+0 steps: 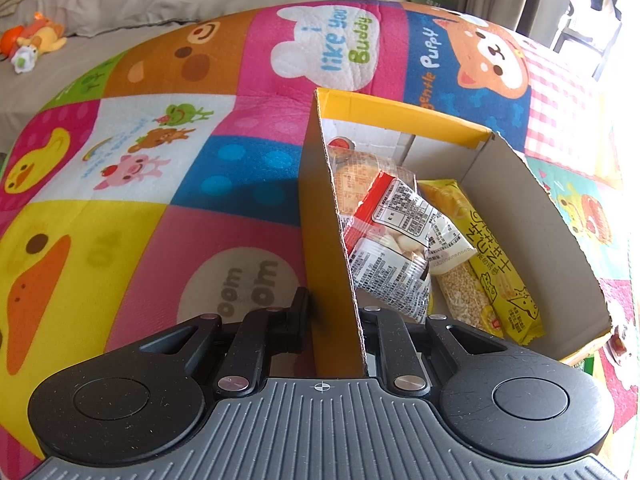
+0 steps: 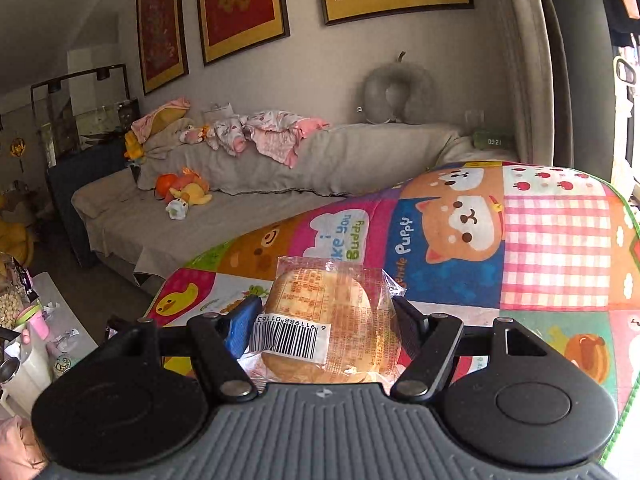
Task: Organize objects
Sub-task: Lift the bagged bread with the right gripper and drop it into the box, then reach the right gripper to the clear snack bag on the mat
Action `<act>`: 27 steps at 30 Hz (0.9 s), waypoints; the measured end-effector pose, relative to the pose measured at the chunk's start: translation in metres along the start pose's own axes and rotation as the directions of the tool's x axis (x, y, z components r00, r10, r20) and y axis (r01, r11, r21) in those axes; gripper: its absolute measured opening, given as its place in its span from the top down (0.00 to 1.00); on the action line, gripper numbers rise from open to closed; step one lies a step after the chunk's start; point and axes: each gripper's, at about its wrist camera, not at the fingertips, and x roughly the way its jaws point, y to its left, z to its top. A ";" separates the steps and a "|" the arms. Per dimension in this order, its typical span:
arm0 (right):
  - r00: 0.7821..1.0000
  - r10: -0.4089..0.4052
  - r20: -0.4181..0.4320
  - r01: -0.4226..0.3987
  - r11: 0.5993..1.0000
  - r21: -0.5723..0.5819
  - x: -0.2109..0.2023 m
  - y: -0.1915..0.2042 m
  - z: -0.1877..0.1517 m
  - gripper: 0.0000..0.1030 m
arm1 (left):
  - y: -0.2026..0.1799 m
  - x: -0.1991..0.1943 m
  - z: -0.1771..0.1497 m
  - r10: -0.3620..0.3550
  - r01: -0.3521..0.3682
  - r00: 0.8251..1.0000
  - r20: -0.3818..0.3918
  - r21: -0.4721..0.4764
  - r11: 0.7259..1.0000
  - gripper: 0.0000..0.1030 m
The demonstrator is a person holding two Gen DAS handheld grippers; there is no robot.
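An open yellow cardboard box [image 1: 516, 188] stands on a colourful cartoon play mat [image 1: 160, 160]. Inside lie a yellow snack bar packet [image 1: 492, 256], a red-and-white snack packet [image 1: 396, 216] and other wrapped snacks. My left gripper [image 1: 336, 312] is shut on the box's near left wall [image 1: 320, 208], one finger outside and one inside. In the right wrist view, my right gripper [image 2: 326, 316] is shut on a wrapped round bun [image 2: 320, 320] with a barcode label, held above the play mat [image 2: 520, 264]. The box does not show in that view.
A grey sofa [image 2: 280, 184] with baby clothes and plush toys [image 2: 184, 194] runs behind the mat. A low white table [image 2: 48, 320] with cups and snacks stands at the left. A neck pillow [image 2: 400, 94] and small clock [image 2: 494, 140] sit on the sofa back.
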 end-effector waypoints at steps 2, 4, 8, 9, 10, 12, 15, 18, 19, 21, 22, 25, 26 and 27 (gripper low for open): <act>1.000 0.010 -0.006 -0.010 1.000 0.015 0.012 0.000 0.004 0.32 | 0.000 0.000 0.000 -0.002 0.002 1.000 0.000 -0.001 1.000 0.84; 1.000 0.025 -0.006 -0.025 0.999 0.025 0.023 0.002 0.008 0.32 | 0.000 0.000 0.000 -0.002 0.002 1.000 0.000 -0.002 1.000 0.84; 0.999 0.050 -0.001 -0.050 0.998 0.032 0.041 0.006 0.013 0.32 | 0.000 0.000 0.000 -0.004 0.004 1.000 0.002 -0.002 1.000 0.84; 0.998 0.056 -0.002 -0.056 0.998 0.036 0.046 0.007 0.014 0.32 | 0.000 0.000 0.000 -0.004 0.004 1.000 0.003 -0.004 1.000 0.84; 0.998 0.062 -0.003 -0.062 0.997 0.039 0.050 0.007 0.014 0.32 | 0.000 0.000 0.000 -0.004 0.004 1.000 0.003 -0.004 1.000 0.84; 0.998 0.065 -0.006 -0.065 0.997 0.048 0.061 0.008 0.015 0.32 | 0.000 0.001 0.000 -0.004 0.004 1.000 0.003 -0.005 1.000 0.84; 0.997 0.070 -0.019 -0.069 0.996 0.059 0.075 0.008 0.016 0.31 | 0.000 0.000 0.000 -0.004 0.004 1.000 0.003 -0.003 1.000 0.84; 0.994 0.097 -0.042 -0.093 0.992 0.089 0.084 0.006 0.015 0.31 | -0.001 0.001 0.000 -0.001 0.001 1.000 0.001 0.002 1.000 0.84; 0.994 0.095 -0.047 -0.090 0.991 0.100 0.085 0.005 0.015 0.30 | -0.001 0.001 0.000 0.000 0.000 1.000 0.002 0.002 1.000 0.84; 0.994 0.092 -0.052 -0.085 0.989 0.120 0.082 0.001 0.012 0.29 | -0.002 0.001 0.000 0.003 -0.003 1.000 0.003 0.002 1.000 0.84; 0.995 0.088 -0.051 -0.082 0.989 0.124 0.079 -0.002 0.011 0.29 | -0.002 0.001 0.000 0.003 -0.003 1.000 0.003 0.002 1.000 0.84; 0.998 0.044 -0.045 -0.038 0.992 0.118 0.067 -0.012 0.005 0.22 | -0.002 0.001 0.000 0.001 -0.001 1.000 0.004 0.003 1.000 0.84; 0.999 0.024 -0.048 -0.018 0.993 0.116 0.064 -0.016 0.002 0.21 | -0.002 0.001 0.000 0.001 -0.001 1.000 0.003 0.003 1.000 0.84; 0.998 -0.002 -0.056 0.008 0.993 0.116 0.062 -0.021 -0.002 0.21 | -0.002 0.001 0.000 0.001 -0.001 1.000 0.003 0.004 1.000 0.84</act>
